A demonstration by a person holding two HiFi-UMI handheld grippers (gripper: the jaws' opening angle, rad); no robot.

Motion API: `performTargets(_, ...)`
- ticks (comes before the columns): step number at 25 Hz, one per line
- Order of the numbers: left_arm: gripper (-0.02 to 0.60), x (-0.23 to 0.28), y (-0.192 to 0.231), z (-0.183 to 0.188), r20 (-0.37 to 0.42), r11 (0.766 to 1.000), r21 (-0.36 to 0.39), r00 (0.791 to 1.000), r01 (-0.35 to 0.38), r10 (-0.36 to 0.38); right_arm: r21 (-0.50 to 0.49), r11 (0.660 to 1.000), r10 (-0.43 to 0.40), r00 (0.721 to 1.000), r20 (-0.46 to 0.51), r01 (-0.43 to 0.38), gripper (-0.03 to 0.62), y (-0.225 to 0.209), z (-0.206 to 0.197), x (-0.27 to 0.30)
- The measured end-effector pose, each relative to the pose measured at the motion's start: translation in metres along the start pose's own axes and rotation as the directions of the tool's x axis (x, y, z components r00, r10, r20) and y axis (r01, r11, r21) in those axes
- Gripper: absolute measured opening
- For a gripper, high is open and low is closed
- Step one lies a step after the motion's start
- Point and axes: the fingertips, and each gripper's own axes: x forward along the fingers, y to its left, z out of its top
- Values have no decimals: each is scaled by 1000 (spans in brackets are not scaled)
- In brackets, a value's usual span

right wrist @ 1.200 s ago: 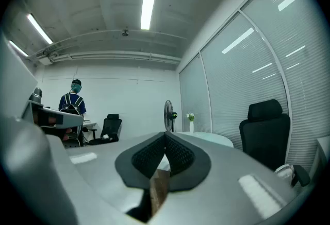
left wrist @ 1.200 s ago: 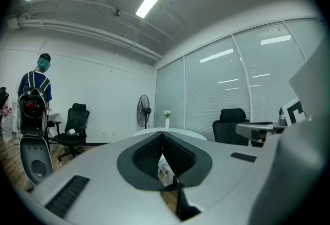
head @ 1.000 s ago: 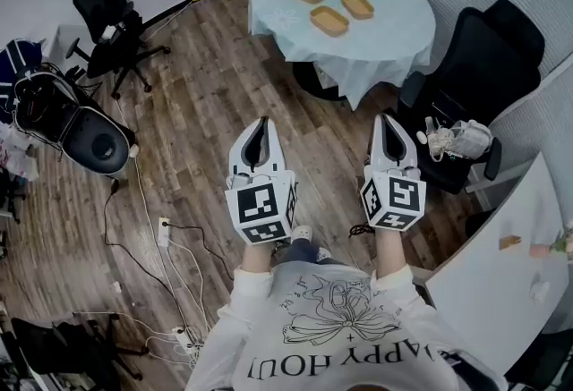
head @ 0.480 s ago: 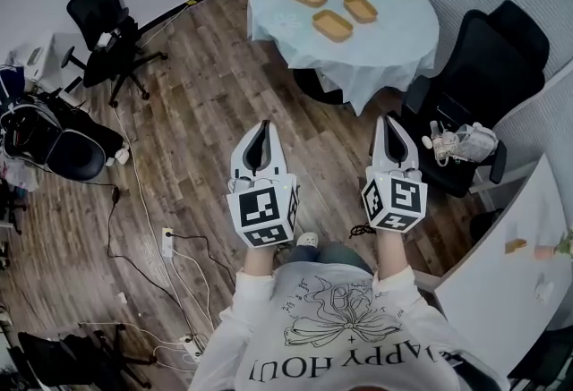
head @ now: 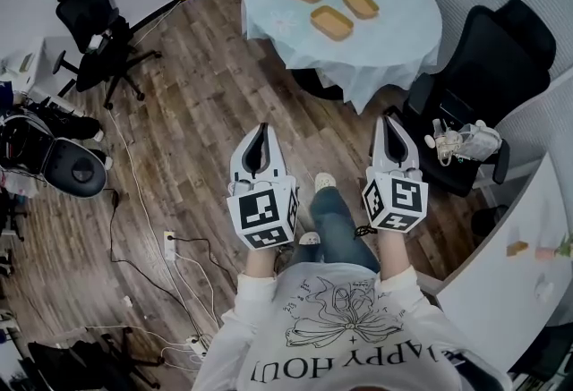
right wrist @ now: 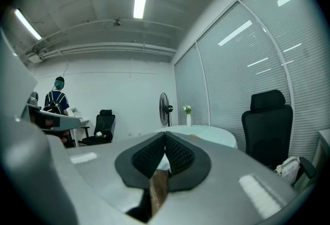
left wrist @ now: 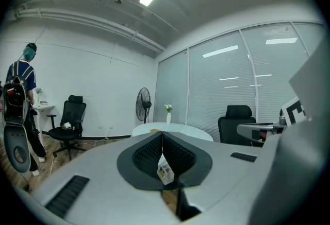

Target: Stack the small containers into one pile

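You stride toward the round table (head: 394, 45) at the far side of the room, a jeans leg (head: 336, 219) and pale shoe (head: 324, 181) now swung out ahead of you where a second ago only a shoe tip showed below the tongs. The floor clutter on the left, the office chair (head: 85, 9) among it, has slid back toward you and leftward over that second, so you are closing on the table but are not there yet.

The three small containers (head: 331, 21) lie on the light tablecloth at the far end, side by side, near one another but apart, none resting in another. By this reading the stacking has not begun.

The left gripper (head: 261, 125) and the right gripper (head: 387, 119) are carried level in front of your chest, well short of the table. In the left gripper view the left gripper's (left wrist: 162, 135) ribbed pads meet with nothing between them; the right gripper view shows the right gripper's (right wrist: 165, 134) pads pressed together, empty as well.

A black chair (head: 488, 58) stands just right of the table, close to your line of approach. The tongs will likely need opening once the containers are within reach.
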Motion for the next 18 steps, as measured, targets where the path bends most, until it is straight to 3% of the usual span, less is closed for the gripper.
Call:
performTargets(6,6,58,2,5,3,1000,-2,1000,-14,14,5,1000,14,1000,1,-14,13,-18,1,60)
performTargets(8,8,82,2,9,7,1000,-3,1000,-16,16,8,1000,26,1000,3,-26,52,-24,3,85)
performTargets(18,9,218,-2,50,35,1000,-5,999,-27,28,11,998,63,998,22,-63,78,-63,32,226)
